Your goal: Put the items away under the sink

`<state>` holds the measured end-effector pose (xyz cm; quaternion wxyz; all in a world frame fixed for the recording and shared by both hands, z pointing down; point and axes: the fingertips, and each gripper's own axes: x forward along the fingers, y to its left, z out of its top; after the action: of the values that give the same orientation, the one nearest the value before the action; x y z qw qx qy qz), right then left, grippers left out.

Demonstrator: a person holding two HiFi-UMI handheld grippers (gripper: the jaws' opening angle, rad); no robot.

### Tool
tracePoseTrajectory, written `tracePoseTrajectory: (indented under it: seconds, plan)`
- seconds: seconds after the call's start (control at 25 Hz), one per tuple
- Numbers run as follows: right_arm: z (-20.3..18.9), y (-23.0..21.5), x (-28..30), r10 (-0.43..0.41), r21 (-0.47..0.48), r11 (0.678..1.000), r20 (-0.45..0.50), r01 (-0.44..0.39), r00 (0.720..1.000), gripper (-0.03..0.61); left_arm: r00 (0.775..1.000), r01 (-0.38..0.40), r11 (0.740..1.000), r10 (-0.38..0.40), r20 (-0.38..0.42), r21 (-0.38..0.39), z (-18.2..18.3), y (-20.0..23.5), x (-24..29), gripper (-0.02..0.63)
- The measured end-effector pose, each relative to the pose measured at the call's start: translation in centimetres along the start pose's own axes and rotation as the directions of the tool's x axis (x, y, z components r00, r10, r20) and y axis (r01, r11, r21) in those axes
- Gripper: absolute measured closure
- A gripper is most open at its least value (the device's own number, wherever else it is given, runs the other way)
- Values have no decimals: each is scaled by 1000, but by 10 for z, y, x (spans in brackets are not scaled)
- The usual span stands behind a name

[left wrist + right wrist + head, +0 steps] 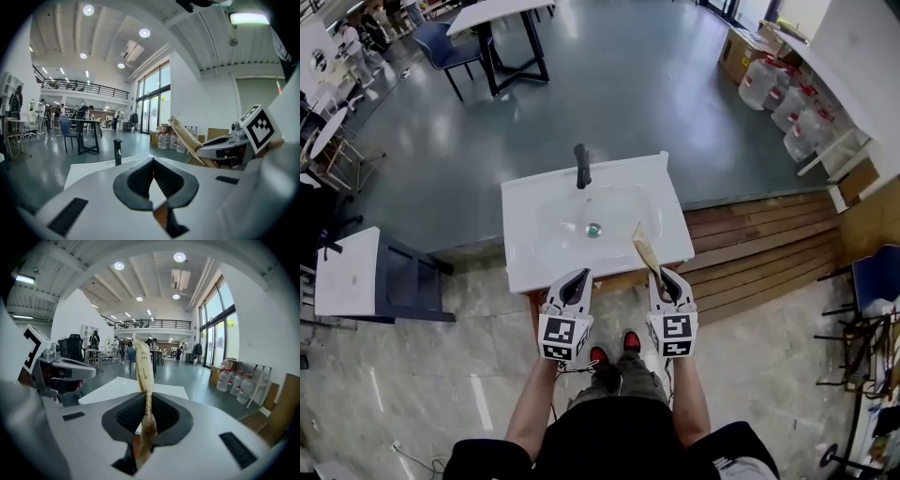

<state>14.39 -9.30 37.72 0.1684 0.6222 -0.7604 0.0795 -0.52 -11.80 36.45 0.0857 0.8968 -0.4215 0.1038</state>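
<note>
Tan and thin, a slat [143, 363] is standing clamped between the jaws of the right gripper [146, 399], which are closing on its lower end with only its thickness between them. The left gripper [152, 163] is showing its jaws drawn together at the tips and holding nothing.

The right gripper view is presenting the slat edge-on. The left gripper view is showing its broad flat face [185, 136] slanting up from the other gripper. The head view alone is placing it: the slat [645, 253] is leaning over the front right rim of the sink [525, 267], and both grippers, left [575, 283] and right [669, 281], are hanging side by side just before the front edge. Red shoes [610, 349] are showing below them.

The sink is white, carrying a black faucet [581, 166] and a drain [593, 229], and is sitting on a wooden base. Pale tiles are lying underfoot, a plank platform [759, 244] to the right, and grey floor beyond. Water jugs [787, 103], a box [741, 52], a table [502, 14] and a blue chair [445, 47] are standing further off.

Dark handwritten marks are showing on the slat's upper edge, too small to read reliably. Each gripper cube is bearing black-and-white square markers.
</note>
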Motion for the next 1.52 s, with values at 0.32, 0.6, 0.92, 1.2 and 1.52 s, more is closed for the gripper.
tracePoseTrajectory:
  seconds: [0.32,0.6,0.92,1.2,1.52]
  plan:
    - [-52,8,-5,79,-7,997,-85,-80,993,520,997,-38,998,35,-74,-43,-43,-15,-5,607]
    - [-108,16,-8,191,-6,981,-151,-194,970,520,989,-88,992,77,-126,-90,-92,-40,-4,607]
    - [-187,21,-9,268,2,962,-221,-274,938,520,976,-139,985,119,-180,-100,-158,-64,-5,607]
    - [-255,29,6,315,12,946,-261,-323,913,520,963,-182,977,153,-223,-113,-226,-69,-1,607]
    - [-332,38,35,344,63,938,-302,-341,889,520,958,-181,977,149,-244,-113,-291,-70,12,607]
